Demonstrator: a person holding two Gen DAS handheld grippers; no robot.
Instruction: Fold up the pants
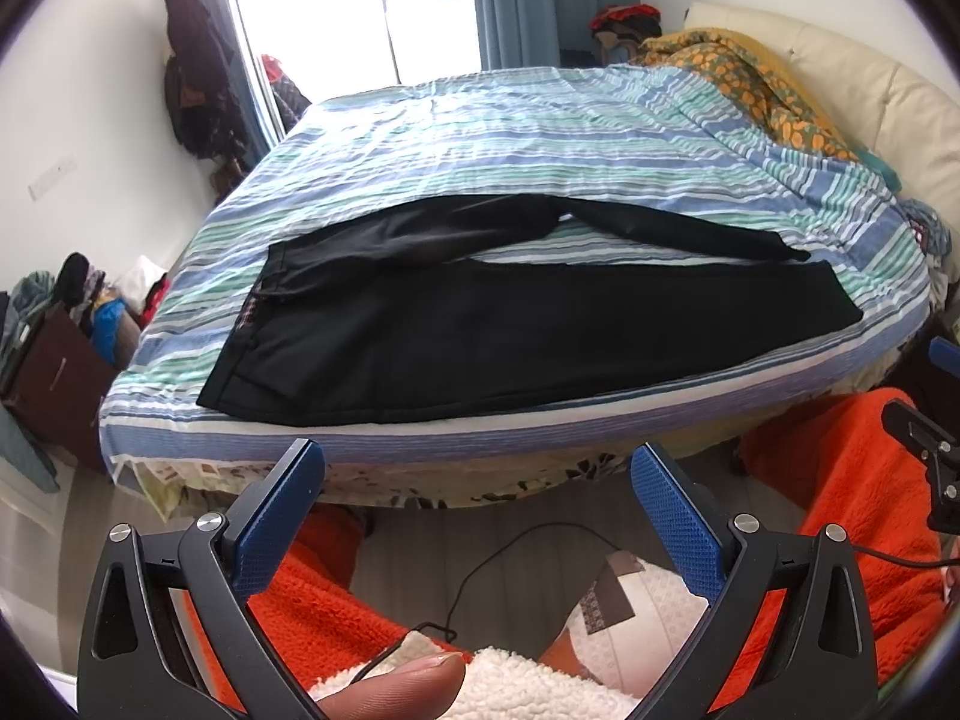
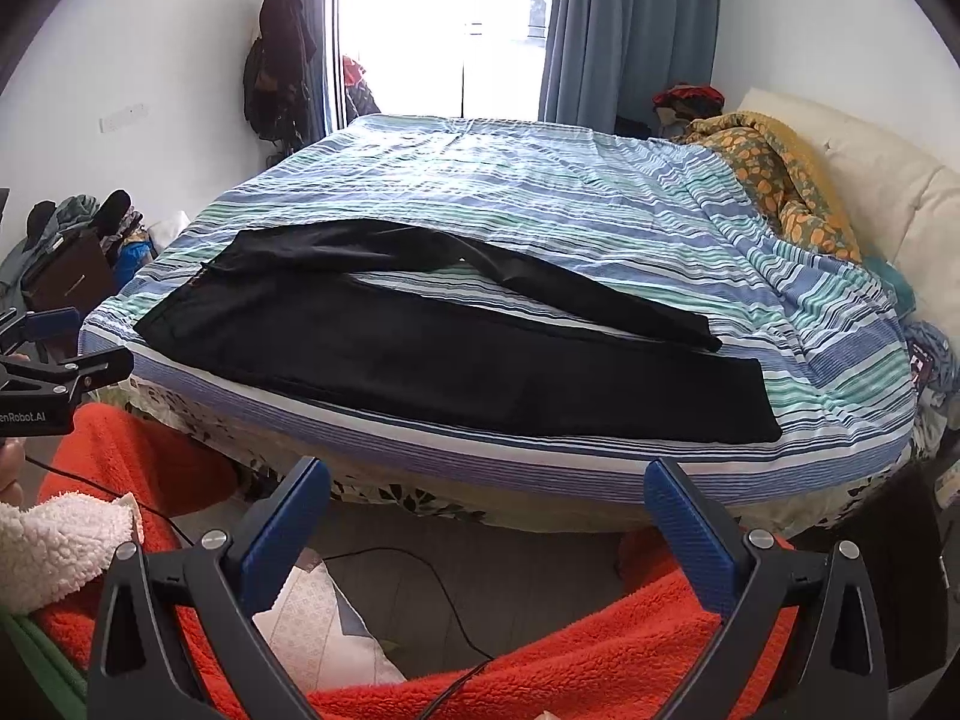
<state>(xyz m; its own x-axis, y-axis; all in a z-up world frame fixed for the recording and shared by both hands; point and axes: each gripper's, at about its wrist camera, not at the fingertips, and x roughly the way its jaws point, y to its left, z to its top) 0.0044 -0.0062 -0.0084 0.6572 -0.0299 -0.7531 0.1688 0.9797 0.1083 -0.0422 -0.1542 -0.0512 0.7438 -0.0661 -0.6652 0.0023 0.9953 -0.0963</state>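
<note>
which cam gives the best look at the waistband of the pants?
Left wrist. The waistband faces that camera from close up, with its reddish inner label visible. In the right wrist view the waistband sits farther off, at the pants' left end, seen edge-on with little detail. Both claws are open, short of the bed.

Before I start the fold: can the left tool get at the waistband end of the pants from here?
Probably yes. The left tool is open and empty, short of the bed edge, and the pants lie flat near that edge, waistband on its side. Nothing lies between them; it only needs to move forward.
</note>
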